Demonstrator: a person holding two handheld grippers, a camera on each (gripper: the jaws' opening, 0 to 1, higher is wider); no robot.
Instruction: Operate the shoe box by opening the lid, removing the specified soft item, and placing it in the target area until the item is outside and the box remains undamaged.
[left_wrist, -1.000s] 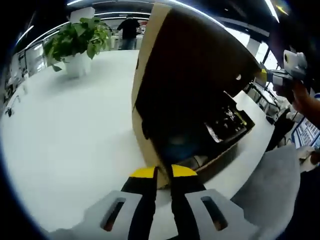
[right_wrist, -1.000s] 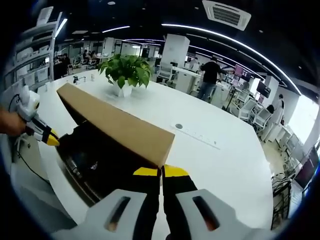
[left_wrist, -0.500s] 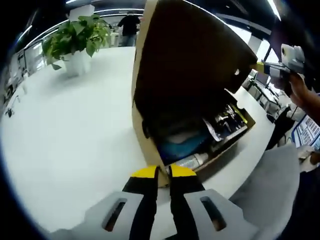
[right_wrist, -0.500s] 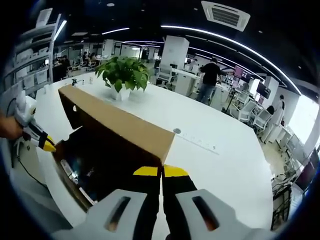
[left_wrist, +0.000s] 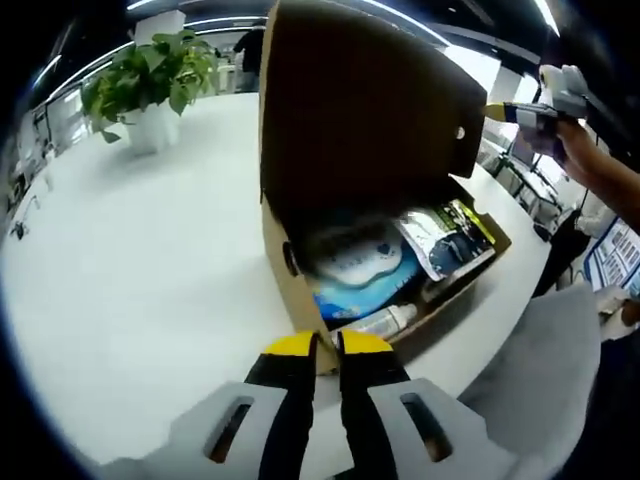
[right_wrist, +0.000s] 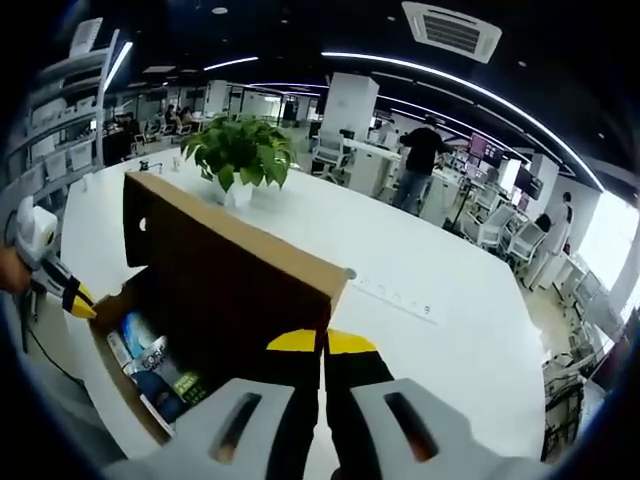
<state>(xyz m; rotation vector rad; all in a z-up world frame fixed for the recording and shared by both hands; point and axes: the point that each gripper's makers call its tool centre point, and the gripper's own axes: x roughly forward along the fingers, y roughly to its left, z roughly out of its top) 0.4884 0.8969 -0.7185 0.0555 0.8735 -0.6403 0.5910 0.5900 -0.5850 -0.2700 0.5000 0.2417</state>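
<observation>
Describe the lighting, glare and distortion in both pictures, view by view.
Left gripper view: the raised lid shows its dark, shaded underside, yet the packets in the shoe box are lit and readable; window glare washes out the upper right; fisheye bends the white table. Right gripper view: ceiling strip lights curve into arcs; the lid's inner face is in deep shadow; the plant is sharp.

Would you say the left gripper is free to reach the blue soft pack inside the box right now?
Probably not yet: the left gripper is shut on the box corner, though the raised lid leaves the blue soft pack exposed.
</observation>
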